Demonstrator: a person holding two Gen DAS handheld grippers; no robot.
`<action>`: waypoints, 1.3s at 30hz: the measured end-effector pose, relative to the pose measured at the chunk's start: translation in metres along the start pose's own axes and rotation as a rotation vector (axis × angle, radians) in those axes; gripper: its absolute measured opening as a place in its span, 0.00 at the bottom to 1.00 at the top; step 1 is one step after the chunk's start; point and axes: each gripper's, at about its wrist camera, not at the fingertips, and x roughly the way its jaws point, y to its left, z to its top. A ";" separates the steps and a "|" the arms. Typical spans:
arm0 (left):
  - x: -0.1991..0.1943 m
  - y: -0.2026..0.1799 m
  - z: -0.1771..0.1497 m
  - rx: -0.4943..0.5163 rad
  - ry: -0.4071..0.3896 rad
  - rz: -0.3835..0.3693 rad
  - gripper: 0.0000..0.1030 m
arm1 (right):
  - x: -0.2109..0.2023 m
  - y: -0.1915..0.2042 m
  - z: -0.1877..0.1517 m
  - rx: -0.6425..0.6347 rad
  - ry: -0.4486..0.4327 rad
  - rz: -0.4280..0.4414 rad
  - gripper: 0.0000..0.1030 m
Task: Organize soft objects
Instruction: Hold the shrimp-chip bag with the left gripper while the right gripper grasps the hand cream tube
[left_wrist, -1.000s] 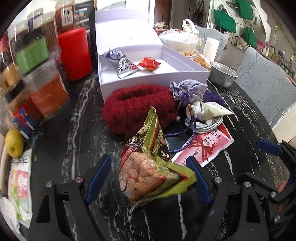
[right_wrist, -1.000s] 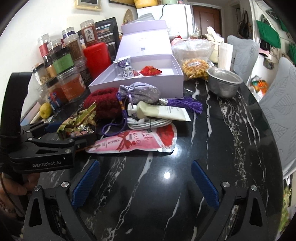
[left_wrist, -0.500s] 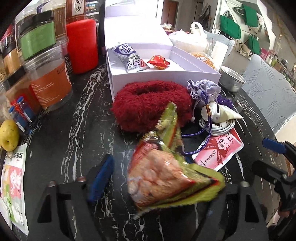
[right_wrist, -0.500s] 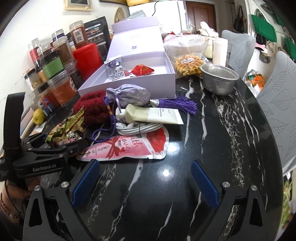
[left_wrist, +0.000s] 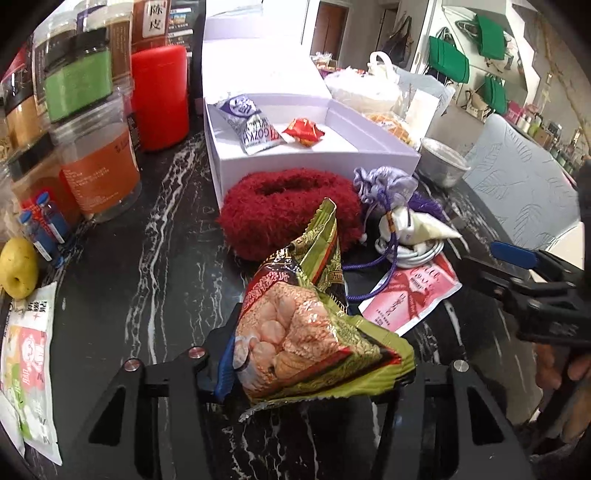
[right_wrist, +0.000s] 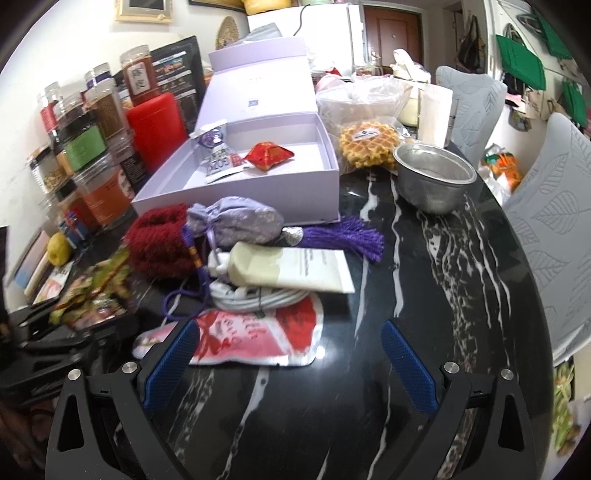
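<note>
On the black marble table (right_wrist: 424, 295) an open white box (right_wrist: 258, 192) held two small packets; left gripper (left_wrist: 314, 369) jaws, just closing, pinched a snack bag (left_wrist: 314, 332); right gripper (right_wrist: 291, 365) jaws gaped empty.

Black marble table (right_wrist: 436, 288) bears lavender box (right_wrist: 258, 192), red packet (right_wrist: 258, 339), steel bowl (right_wrist: 434, 181).

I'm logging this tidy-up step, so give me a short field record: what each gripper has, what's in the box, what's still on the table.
left gripper: jaws have just been closing, now pressed on the green snack bag
right gripper: open, nothing held, over the pink sachet
white box: lid up; holds a silver packet and a red packet
still on table: red fuzzy ring, lilac pouch, cream tube
</note>
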 end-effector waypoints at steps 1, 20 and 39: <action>-0.002 0.000 0.001 -0.001 -0.007 -0.002 0.51 | 0.003 0.000 0.003 -0.002 0.001 -0.002 0.97; -0.006 0.006 0.016 -0.037 -0.022 -0.022 0.51 | 0.049 0.015 0.038 -0.051 0.035 0.013 1.00; -0.005 0.006 0.017 -0.047 -0.014 -0.026 0.51 | 0.052 0.006 0.034 0.022 0.031 0.010 0.81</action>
